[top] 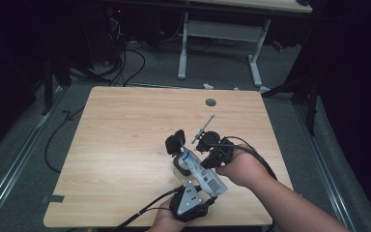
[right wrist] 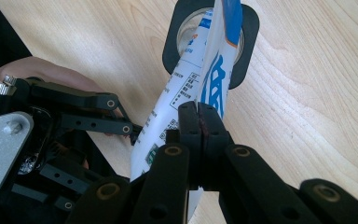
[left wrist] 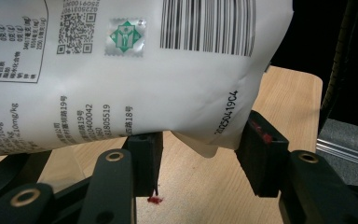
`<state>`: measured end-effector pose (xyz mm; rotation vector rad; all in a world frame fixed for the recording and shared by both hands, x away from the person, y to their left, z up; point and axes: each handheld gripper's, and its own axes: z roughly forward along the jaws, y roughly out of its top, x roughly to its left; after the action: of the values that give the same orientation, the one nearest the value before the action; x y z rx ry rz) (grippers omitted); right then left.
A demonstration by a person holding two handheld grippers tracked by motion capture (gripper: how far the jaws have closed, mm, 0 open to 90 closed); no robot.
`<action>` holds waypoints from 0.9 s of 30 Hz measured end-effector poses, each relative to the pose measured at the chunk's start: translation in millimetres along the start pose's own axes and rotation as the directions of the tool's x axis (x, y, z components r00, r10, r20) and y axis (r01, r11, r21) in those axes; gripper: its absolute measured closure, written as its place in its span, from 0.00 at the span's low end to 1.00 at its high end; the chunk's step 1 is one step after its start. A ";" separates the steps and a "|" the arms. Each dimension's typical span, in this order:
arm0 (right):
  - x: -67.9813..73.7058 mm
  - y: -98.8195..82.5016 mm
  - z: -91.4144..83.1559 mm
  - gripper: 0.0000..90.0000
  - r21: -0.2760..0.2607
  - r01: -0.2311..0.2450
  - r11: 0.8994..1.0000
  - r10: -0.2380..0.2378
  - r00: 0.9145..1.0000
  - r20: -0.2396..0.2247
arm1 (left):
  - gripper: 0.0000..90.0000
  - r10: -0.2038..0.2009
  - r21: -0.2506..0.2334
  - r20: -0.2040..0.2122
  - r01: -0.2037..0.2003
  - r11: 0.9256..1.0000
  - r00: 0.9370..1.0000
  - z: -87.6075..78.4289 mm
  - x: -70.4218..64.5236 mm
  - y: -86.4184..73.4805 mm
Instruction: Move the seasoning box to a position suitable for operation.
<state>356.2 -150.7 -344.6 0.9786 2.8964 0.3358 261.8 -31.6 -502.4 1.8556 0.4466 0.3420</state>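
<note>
A white pouch (top: 204, 175) with blue print and a barcode hangs tilted between both grippers. Its upper end dips into a clear glass jar (top: 178, 166) that has a black collar (right wrist: 170, 44) around its mouth. My right gripper (right wrist: 199, 122) is shut, pinching the pouch (right wrist: 205, 84) along its edge; in the high view the right gripper (top: 205, 162) comes in from the right. My left gripper (left wrist: 200, 149) holds the bulging bottom end of the pouch (left wrist: 144, 70) between its pads, near the table's front edge (top: 206, 190).
The wooden table (top: 125, 125) has a round cable hole (top: 211, 102) near its far edge. A thin metal rod (top: 203, 128) and a black round piece (top: 210, 137) sit just beyond the right gripper. A desk frame (top: 220, 31) and cables lie on the floor behind.
</note>
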 end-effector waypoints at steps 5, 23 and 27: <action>0.3 0.5 -0.2 1.00 0.002 -0.001 1.000 0.001 1.000 0.001 | 0.60 0.007 -0.001 -0.005 -0.007 1.000 1.000 -0.3 -0.4 0.3; 0.5 1.7 -1.0 1.00 0.007 -0.002 1.000 0.002 1.000 0.002 | 0.61 0.022 -0.005 -0.016 -0.022 1.000 1.000 -1.2 -1.2 1.2; 0.2 1.9 -1.2 1.00 0.005 0.001 1.000 -0.001 1.000 0.002 | 0.61 0.021 -0.003 -0.016 -0.021 1.000 1.000 -1.3 -0.7 1.7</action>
<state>357.0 -149.3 -343.0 0.9778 2.8970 0.3282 260.8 -31.4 -500.4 1.8568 0.4375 0.3714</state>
